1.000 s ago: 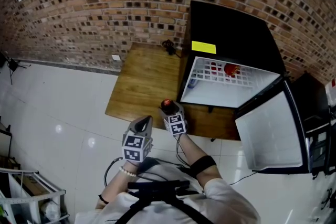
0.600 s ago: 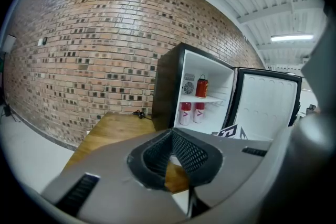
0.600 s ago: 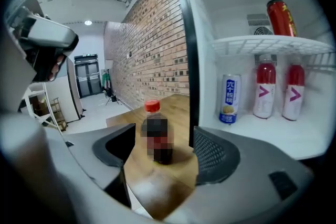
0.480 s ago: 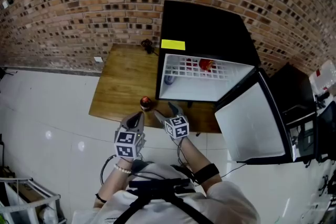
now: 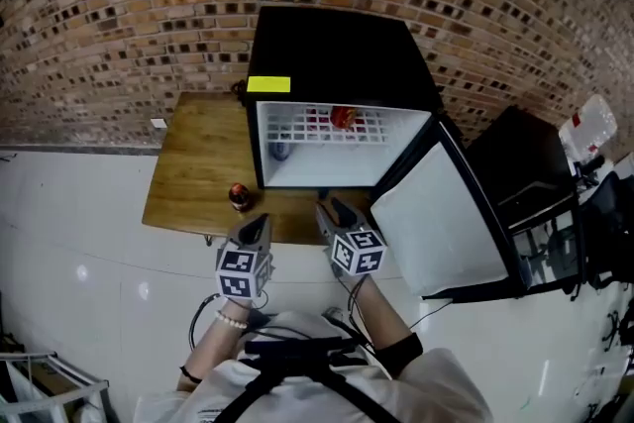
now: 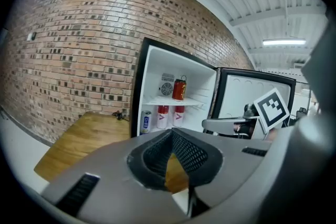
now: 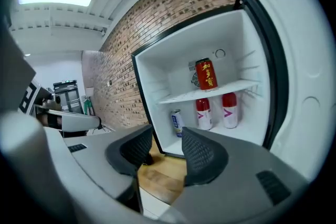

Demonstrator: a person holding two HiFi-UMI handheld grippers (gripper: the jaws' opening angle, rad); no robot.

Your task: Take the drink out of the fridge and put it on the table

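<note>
The left gripper (image 5: 259,223) and right gripper (image 5: 333,211) hang side by side at the near edge of the wooden table (image 5: 188,163) in the head view, both aimed at the open black fridge (image 5: 337,54), whose door (image 5: 436,213) swings out to the right. The red drink can (image 5: 238,196) stands upright on the table, just left of the fridge's front corner and just beyond the left gripper, touching neither tool. In the left gripper view, the left gripper's (image 6: 171,132) jaw tips meet with nothing between them; past them a red can (image 6: 179,89) sits on the fridge shelf, and two red-topped bottles (image 6: 163,116) and a blue-and-white can (image 6: 145,121) stand below. In the right gripper view, the right gripper's (image 7: 167,136) jaws have just been closing and stand narrowly apart, empty, with only table wood showing in the gap.
</note>
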